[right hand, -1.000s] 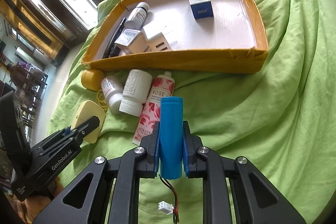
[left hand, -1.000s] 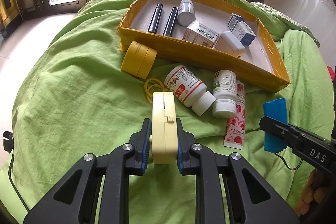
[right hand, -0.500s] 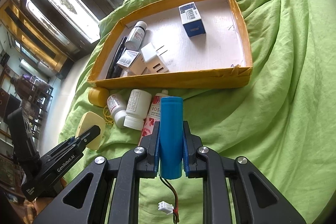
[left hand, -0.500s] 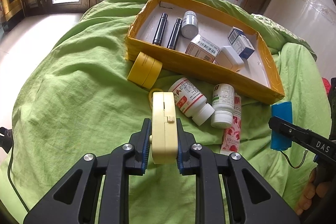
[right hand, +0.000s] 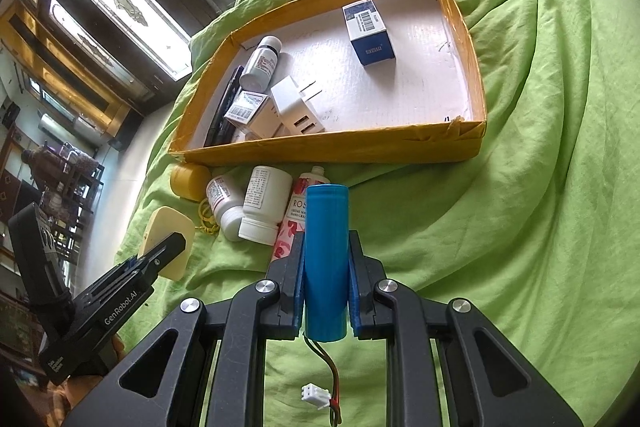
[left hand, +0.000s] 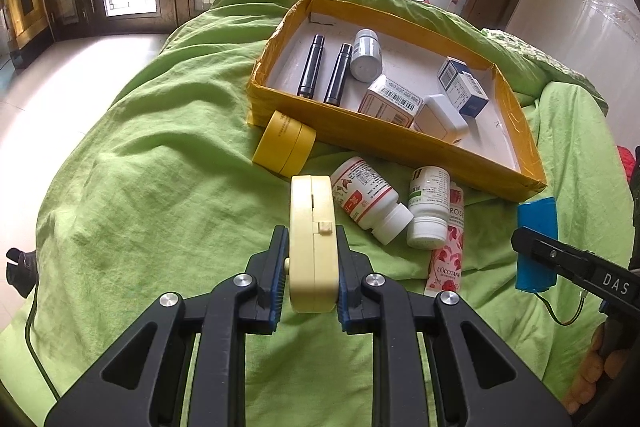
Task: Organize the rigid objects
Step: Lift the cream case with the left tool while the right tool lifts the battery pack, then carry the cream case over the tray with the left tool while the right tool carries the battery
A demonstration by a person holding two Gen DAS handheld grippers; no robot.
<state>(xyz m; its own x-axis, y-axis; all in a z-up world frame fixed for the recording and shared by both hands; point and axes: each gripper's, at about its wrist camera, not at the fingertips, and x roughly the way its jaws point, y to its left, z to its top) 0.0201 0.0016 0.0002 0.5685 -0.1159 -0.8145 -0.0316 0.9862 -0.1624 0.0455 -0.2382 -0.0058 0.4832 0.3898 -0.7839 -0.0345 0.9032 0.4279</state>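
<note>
My left gripper (left hand: 311, 247) is shut on a flat cream-yellow case (left hand: 313, 227), held on edge above the green bedcover. My right gripper (right hand: 326, 259) is shut on a blue cylindrical battery (right hand: 326, 247) with a wire and white plug hanging from it. A yellow-walled cardboard tray (left hand: 400, 137) lies ahead and holds two black pens, a grey bottle, small boxes and a white charger (right hand: 294, 105). In front of the tray lie a yellow round tin (left hand: 284, 145), two white pill bottles (left hand: 372, 203) and a rose hand-cream tube (left hand: 448, 247).
The green cover (left hand: 140, 167) is rumpled and slopes down to a pale floor at the left. The right side of the tray floor (right hand: 420, 83) is bare beside a blue-and-white box (right hand: 368, 31). Dark wooden doors with glass panes stand behind.
Both grippers have pulled back and risen, still holding their objects. The tray and the loose bottles look smaller and farther away. Nothing on the bed has moved.
</note>
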